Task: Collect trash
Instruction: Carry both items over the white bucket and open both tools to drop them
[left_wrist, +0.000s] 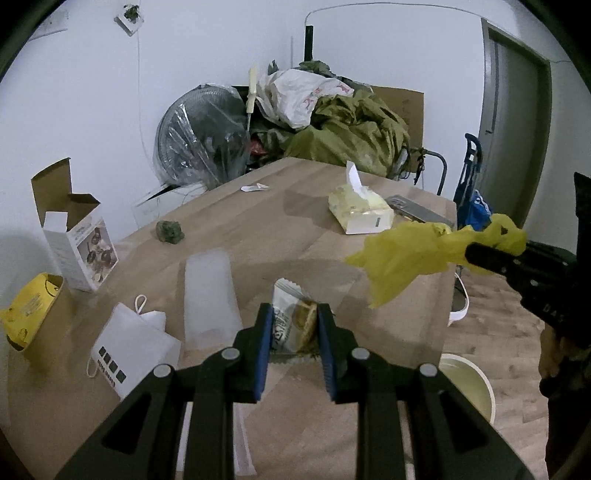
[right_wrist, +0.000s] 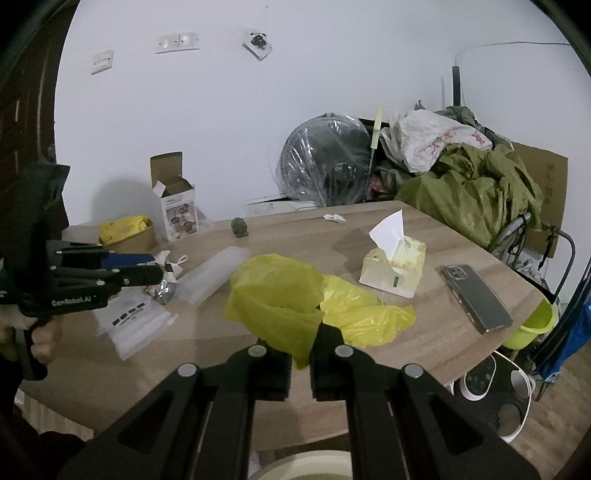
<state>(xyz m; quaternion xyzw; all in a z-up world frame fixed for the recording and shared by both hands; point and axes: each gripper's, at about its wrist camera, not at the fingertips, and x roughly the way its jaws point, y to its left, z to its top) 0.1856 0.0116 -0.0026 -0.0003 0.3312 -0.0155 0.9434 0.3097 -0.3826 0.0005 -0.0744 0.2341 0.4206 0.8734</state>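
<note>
Left wrist view: we look down along our left gripper (left_wrist: 294, 332), whose blue-padded fingers pinch a snack wrapper (left_wrist: 291, 325) by its lower half, above the wooden table (left_wrist: 258, 229); our landmark is the tissue box (left_wrist: 360, 212) toward the table's far side; the wrapper hangs nearer to us than the box and to its left; to the right of the box, our right gripper (left_wrist: 480, 254) reaches in from the side, its tips pressed together on a yellow plastic bag (left_wrist: 406, 254) that hangs loose in the air; well left of the box lie a frosted plastic sleeve (left_wrist: 210, 295), a white pouch (left_wrist: 133, 343) and an open carton (left_wrist: 81, 247); a pale bin (left_wrist: 469, 384) stands on the floor, below the table edge and nearer to us than the box.

Right wrist view: the bag (right_wrist: 291, 302) billows just left of the tissue box (right_wrist: 395, 266) and nearer to us, one corner clamped between the shut fingers; a phone (right_wrist: 476, 299) lies right of the box; the left gripper (right_wrist: 159, 273) shows far left of it, with crumpled foil at its tips.

We judge both pieces feather-light, soft and slippery; the wrapper will crinkle and flex, so a grip across its flat middle suits best; the bag needs a bunched fold, since a single layer may slide free.
</note>
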